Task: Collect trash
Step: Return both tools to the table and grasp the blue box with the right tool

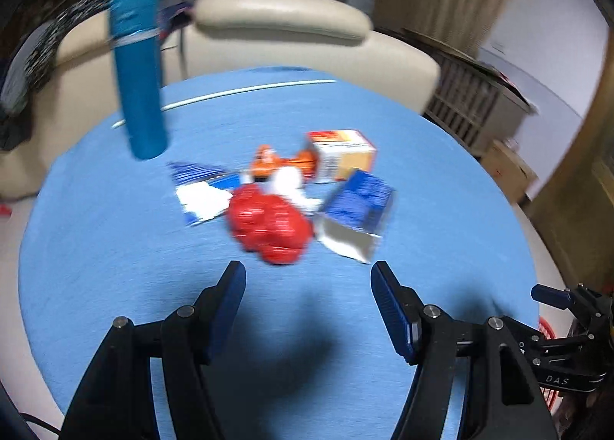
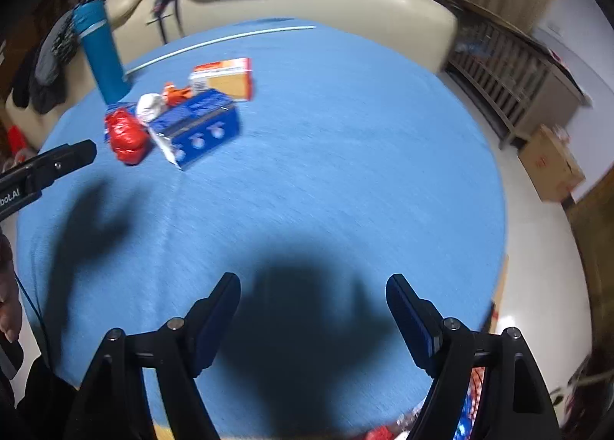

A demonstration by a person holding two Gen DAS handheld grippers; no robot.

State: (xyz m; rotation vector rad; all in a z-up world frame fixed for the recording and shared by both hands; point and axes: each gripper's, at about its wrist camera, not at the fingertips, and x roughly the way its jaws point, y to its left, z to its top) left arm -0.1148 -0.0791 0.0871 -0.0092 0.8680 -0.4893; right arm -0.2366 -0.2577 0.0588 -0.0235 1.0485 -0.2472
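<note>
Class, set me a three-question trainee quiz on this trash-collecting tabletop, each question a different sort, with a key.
1. True or false: the left gripper holds the red crumpled wrapper.
2. The blue bottle is: A) lying flat B) standing upright C) inside a box.
3. Fill in: beside the red wrapper, nearer the right gripper, lies the torn blue ____.

Key: 1 false, both grippers are open and empty; 2 B; 3 box.
</note>
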